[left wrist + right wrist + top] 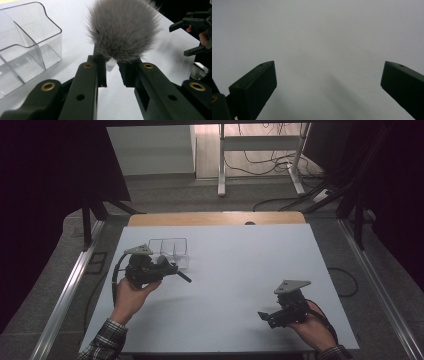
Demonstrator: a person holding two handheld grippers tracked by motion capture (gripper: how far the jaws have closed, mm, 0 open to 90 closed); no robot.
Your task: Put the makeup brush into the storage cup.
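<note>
A grey fluffy tuft [124,28] on a short white stem [110,65] stands up between the jaws of my left gripper [112,72], which is shut on the stem. A clear plastic box [25,50] with divided compartments sits just to the left of those jaws, apart from them. In the high view the left gripper [184,277] is at the table's left, right beside the clear box [170,250]. My right gripper [265,317] hovers low over the front right of the white table, and its jaws [328,77] are spread wide with nothing between them.
The white table top [240,265] has a wooden strip [215,218] along its far edge. Metal rails run along both sides, and cables and a desk frame [260,150] lie on the floor beyond. The other gripper [197,27] shows far off at the upper right.
</note>
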